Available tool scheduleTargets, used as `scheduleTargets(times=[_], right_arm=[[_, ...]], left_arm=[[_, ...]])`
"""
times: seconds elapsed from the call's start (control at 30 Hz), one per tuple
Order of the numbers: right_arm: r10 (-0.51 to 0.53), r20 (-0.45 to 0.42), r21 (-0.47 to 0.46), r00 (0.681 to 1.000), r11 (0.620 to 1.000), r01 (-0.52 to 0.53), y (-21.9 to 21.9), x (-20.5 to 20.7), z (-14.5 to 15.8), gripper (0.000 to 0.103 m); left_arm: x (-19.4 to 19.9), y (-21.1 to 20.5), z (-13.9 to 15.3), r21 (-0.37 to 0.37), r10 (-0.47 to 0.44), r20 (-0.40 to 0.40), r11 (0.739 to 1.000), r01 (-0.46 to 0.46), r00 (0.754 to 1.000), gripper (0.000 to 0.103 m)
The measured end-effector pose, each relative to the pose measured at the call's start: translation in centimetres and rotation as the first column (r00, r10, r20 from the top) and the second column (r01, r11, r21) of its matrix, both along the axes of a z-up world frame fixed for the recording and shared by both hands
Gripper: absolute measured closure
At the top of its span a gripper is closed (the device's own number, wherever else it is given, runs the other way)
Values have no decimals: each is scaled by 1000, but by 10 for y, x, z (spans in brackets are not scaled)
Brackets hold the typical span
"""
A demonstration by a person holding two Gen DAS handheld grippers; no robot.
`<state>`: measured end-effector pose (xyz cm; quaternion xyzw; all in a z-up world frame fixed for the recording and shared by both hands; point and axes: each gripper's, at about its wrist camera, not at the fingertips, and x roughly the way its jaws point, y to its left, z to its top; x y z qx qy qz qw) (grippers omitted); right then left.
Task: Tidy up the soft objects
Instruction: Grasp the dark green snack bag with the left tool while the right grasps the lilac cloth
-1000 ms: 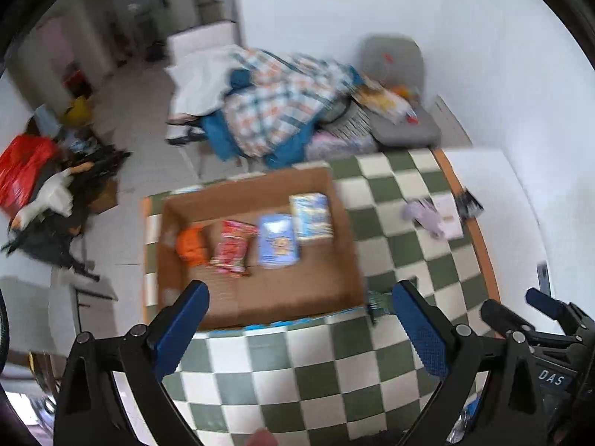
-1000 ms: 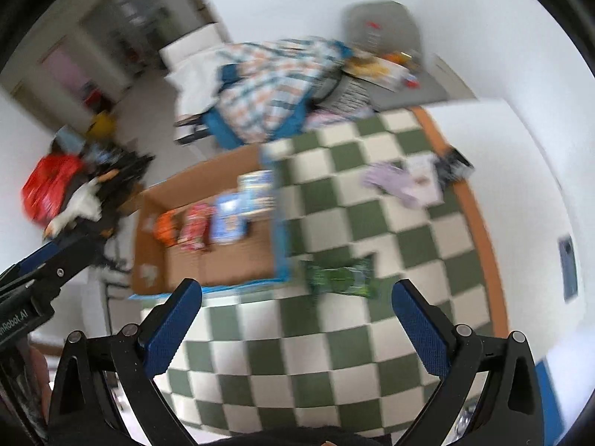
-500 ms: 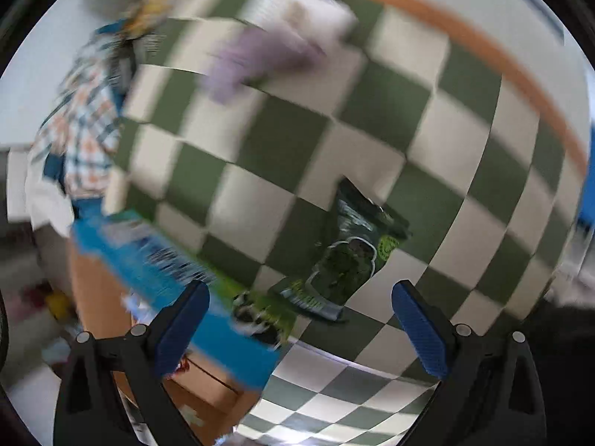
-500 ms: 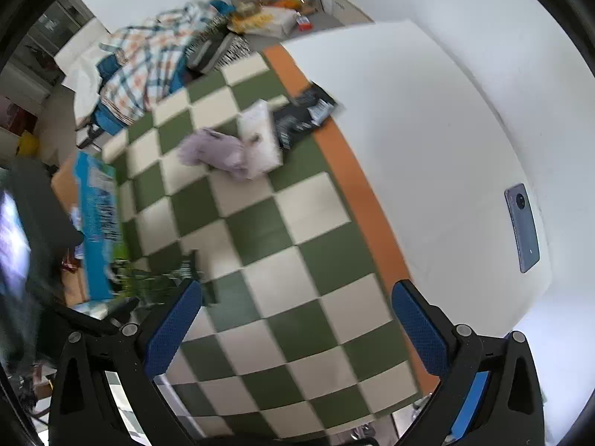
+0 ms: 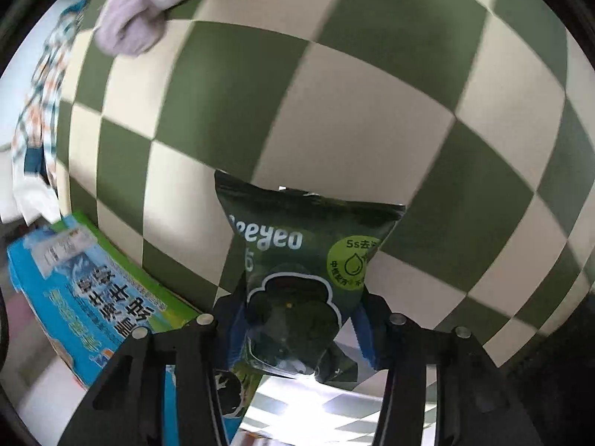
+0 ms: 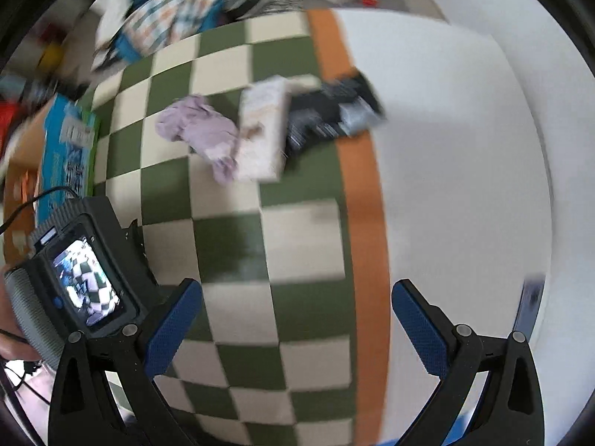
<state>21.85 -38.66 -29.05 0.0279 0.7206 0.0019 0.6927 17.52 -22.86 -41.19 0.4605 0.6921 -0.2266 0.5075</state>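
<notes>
**Mia:** What is the left gripper (image 5: pixel 297 330) doing?

**Ben:** It is squeezing a dark green bag (image 5: pixel 297 278). The two blue pads are pressed on the bag's lower sides. The top of the bag sticks out in front, over the green and cream checked cloth (image 5: pixel 334 104).

**Mia:** What is near the bag?

**Ben:** A blue box (image 5: pixel 85 297) with a green edge is just left of the bag. Far past the bag, up at the top left, lies a soft purple cloth (image 5: pixel 134 26). It is well apart from the bag.

**Mia:** And the right gripper (image 6: pixel 297 327)?

**Ben:** Its fingers are spread wide with nothing between them. It hangs over the checked cloth (image 6: pixel 238 308). The left gripper's body with its little screen (image 6: pixel 85 286) is just to its left.

**Mia:** What does it see farther out?

**Ben:** The purple cloth (image 6: pixel 200 133) is up ahead, touching a white pack (image 6: pixel 264 130). A black packet (image 6: pixel 327 111) lies just right of that pack, partly on the orange strip (image 6: pixel 360 200). The blue box (image 6: pixel 67 156) is way off to the left of the purple cloth. It is all a bit blurry.
</notes>
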Motion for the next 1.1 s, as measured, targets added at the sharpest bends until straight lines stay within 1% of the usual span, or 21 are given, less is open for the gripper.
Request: scheduleTargets(times=[0.03, 0.1, 0.17, 0.23, 0.3, 0.33, 0.37, 0.43, 0.47, 0.5, 0.57, 0.6, 0.63, 0.67, 0.7, 0.73, 0.77, 0.83, 0.93, 1.03, 1.1], right_arm=[[40, 1, 7, 999, 999, -40, 7, 15, -4, 0], [106, -5, 20, 994, 994, -106, 23, 44, -14, 0], [159, -20, 53, 987, 986, -158, 38, 72, -25, 0], [199, -49, 71, 979, 978, -195, 54, 98, -40, 0], [236, -82, 83, 968, 970, -229, 70, 120, -56, 6], [251, -103, 86, 962, 966, -243, 76, 128, -63, 11], [271, -129, 88, 954, 961, -261, 84, 136, -72, 13], [308, -176, 86, 935, 951, -297, 97, 145, -87, 14], [329, -198, 82, 923, 944, -319, 103, 149, -95, 14], [346, -219, 75, 913, 938, -337, 109, 150, -103, 16], [357, -248, 63, 901, 934, -353, 116, 153, -113, 36], [359, -268, 54, 894, 932, -358, 118, 153, -120, 41], [357, -280, 49, 891, 932, -358, 119, 154, -123, 48], [354, -279, 40, 893, 933, -358, 120, 154, -125, 53], [354, -273, 29, 895, 932, -360, 121, 155, -123, 57], [348, -271, 20, 897, 934, -357, 121, 156, -123, 58], [342, -274, 17, 899, 936, -351, 120, 156, -123, 59], [320, -275, 10, 906, 944, -330, 117, 156, -123, 60], [262, -276, 23, 924, 964, -267, 107, 157, -119, 61], [226, -251, 36, 941, 974, -224, 96, 156, -104, 61], [207, -226, 52, 952, 978, -201, 89, 155, -88, 61]], left_arm=[[4, 2, 1, -4, 34, 9, 999, -34, 999, 58], [13, 7, 4, -27, 134, 18, 991, -134, 991, 60], [21, 13, 7, -53, 238, 20, 970, -237, 971, 60], [26, 18, 7, -72, 322, -4, 944, -322, 947, 60], [28, 23, 6, -81, 377, -17, 923, -377, 926, 60], [28, 25, 6, -86, 394, -15, 915, -394, 919, 60], [30, 27, 7, -88, 406, -13, 910, -406, 914, 60], [31, 31, 9, -93, 422, -10, 902, -421, 907, 60], [35, 42, 13, -95, 427, -10, 900, -426, 904, 60], [36, 43, 14, -97, 430, -10, 898, -429, 903, 61], [37, 45, 15, -99, 433, -9, 896, -432, 901, 61], [36, 45, 15, -101, 434, -9, 896, -433, 901, 61], [36, 47, 16, -103, 432, -7, 897, -430, 902, 62], [43, 46, 15, -101, 428, -4, 899, -426, 904, 64], [42, 47, 15, -99, 424, 1, 901, -422, 906, 65], [40, 48, 17, -98, 421, 5, 903, -419, 907, 65], [41, 39, 14, -96, 419, 10, 904, -417, 908, 67], [41, 37, 15, -100, 424, 21, 902, -420, 905, 68], [39, 33, 22, -124, 436, 27, 894, -429, 900, 70], [39, 30, 41, -170, 453, 48, 882, -440, 890, 70], [39, 32, 54, -201, 468, 51, 870, -450, 882, 70]])
